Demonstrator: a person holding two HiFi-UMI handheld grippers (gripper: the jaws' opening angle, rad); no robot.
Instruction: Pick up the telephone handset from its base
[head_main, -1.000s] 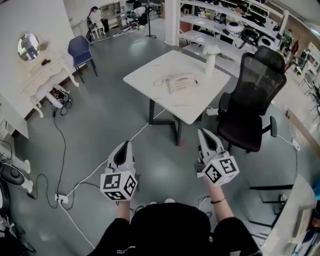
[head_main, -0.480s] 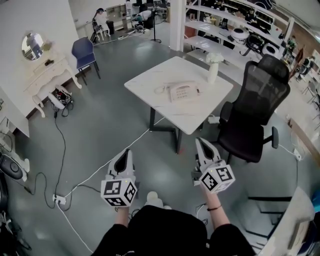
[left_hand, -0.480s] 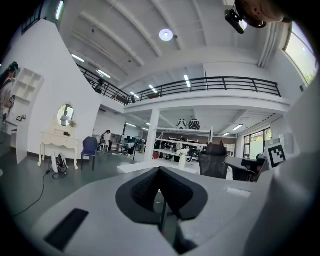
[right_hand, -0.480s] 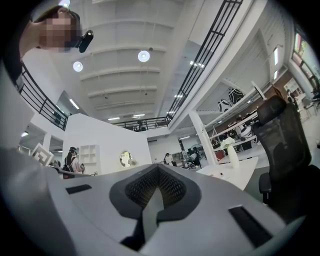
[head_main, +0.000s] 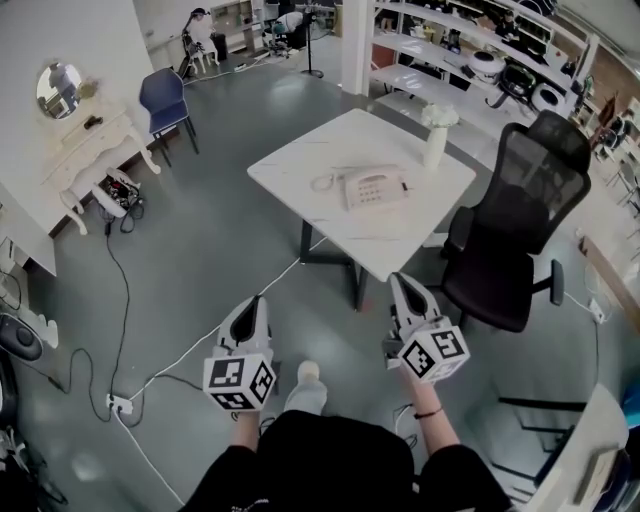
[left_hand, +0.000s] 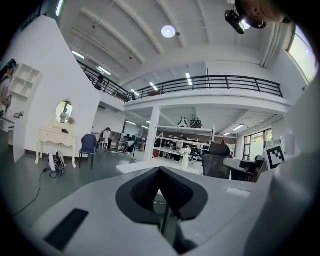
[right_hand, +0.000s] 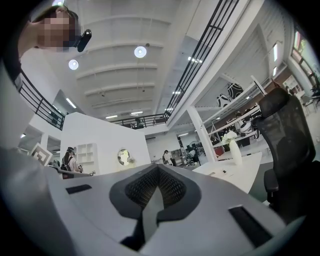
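A beige telephone (head_main: 373, 187) lies on the white square table (head_main: 330, 215) in the head view, its handset resting on the base and a coiled cord (head_main: 322, 182) at its left. My left gripper (head_main: 256, 301) and right gripper (head_main: 399, 279) are held over the grey floor, well short of the table's near edge, both pointing toward it. In the left gripper view the left gripper (left_hand: 160, 173) has its pads together with nothing between them. The right gripper (right_hand: 157, 171) is likewise shut and empty in its own view.
A white vase (head_main: 435, 142) with flowers stands at the table's far right corner. A black office chair (head_main: 515, 225) sits right of the table. White cables (head_main: 200, 340) trail across the floor on the left. A blue chair (head_main: 163, 100) and a white dressing table (head_main: 85, 150) stand far left.
The person has walked toward the table, so it and the telephone sit lower and closer in view. Both grippers dropped slightly, still shut. A foot now shows between them.
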